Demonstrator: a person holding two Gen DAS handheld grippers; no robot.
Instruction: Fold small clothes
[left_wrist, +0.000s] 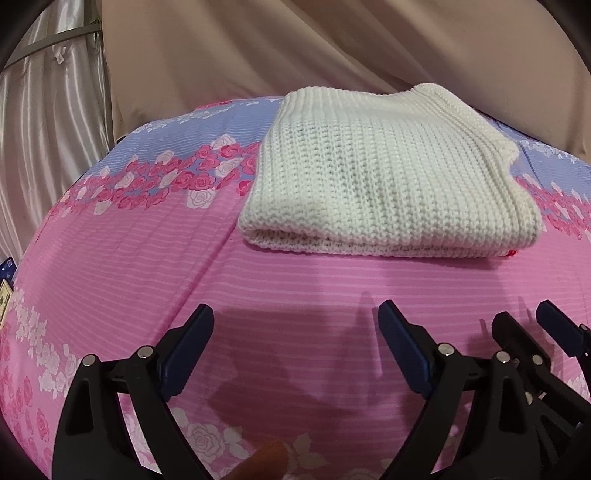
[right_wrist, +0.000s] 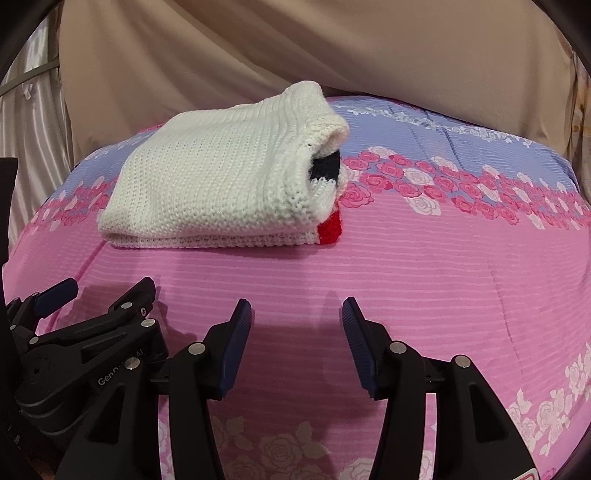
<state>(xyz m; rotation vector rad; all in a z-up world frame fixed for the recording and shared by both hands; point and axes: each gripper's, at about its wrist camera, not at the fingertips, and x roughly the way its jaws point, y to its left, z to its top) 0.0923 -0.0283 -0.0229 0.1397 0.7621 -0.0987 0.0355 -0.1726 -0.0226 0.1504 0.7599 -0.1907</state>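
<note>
A white knitted garment lies folded into a thick rectangle on the pink and blue rose-print bedcover. In the right wrist view the same garment shows a dark stripe and a red patch at its right end. My left gripper hovers open in front of the garment's near edge, with nothing between its fingers. Just to its right, my right gripper stands open as well, empty, over bare pink cover. Each gripper shows at the edge of the other's view.
A beige draped cloth hangs behind the bed. A shiny pale curtain hangs at the left. Open bedcover stretches to the right of the garment.
</note>
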